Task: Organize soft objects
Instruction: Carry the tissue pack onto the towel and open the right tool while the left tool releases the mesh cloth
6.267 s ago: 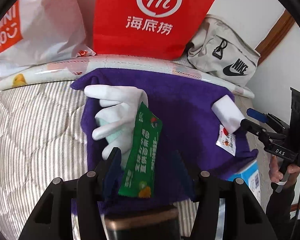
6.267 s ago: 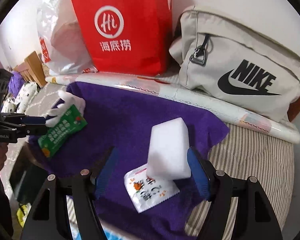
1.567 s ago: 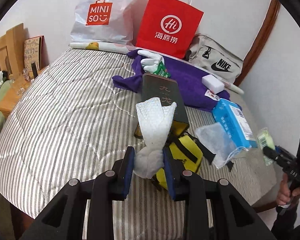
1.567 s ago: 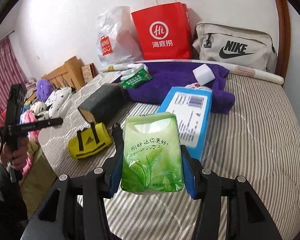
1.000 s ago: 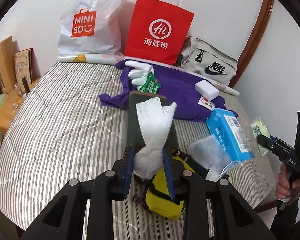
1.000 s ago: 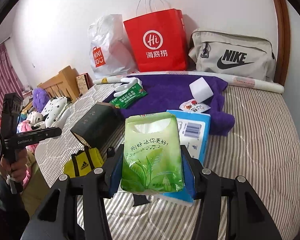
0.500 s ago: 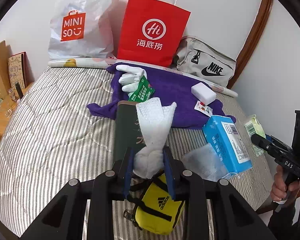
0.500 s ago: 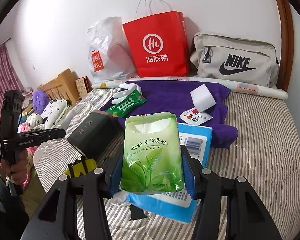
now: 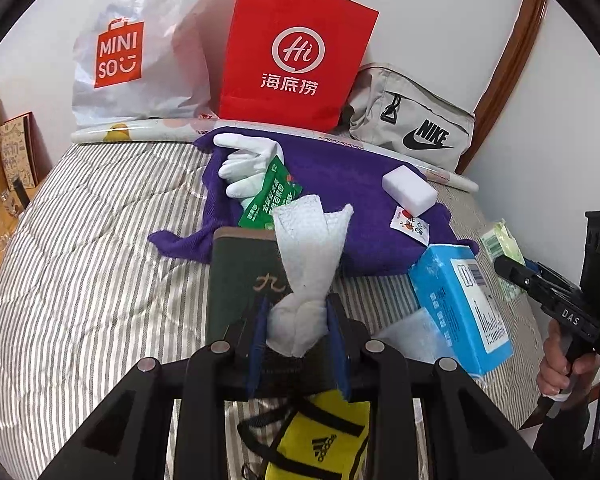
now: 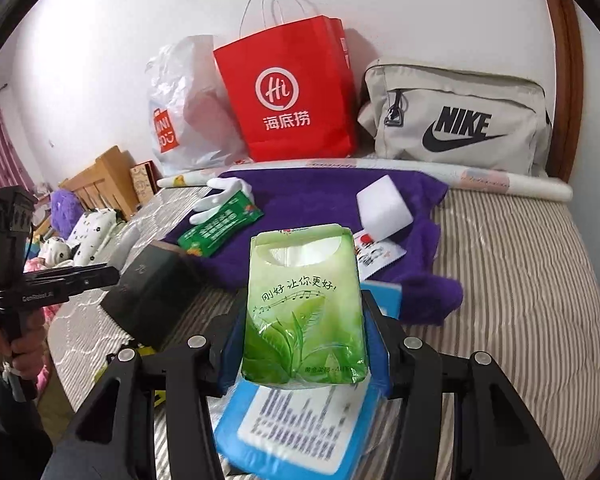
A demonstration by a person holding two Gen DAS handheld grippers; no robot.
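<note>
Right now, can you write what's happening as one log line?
left gripper: shut on white cloth | right gripper: shut on green tissue pack | both above striped bed

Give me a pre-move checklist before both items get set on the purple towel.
1. Left gripper shut on white cloth: ok.
2. Right gripper shut on green tissue pack: ok.
3. Bare spot on purple towel between glove and sponge: ok.
4. Dark box lies directly ahead of the left gripper: not ok, go over it.
5. Blue pack under the right gripper, touching or apart: cannot tell.
</note>
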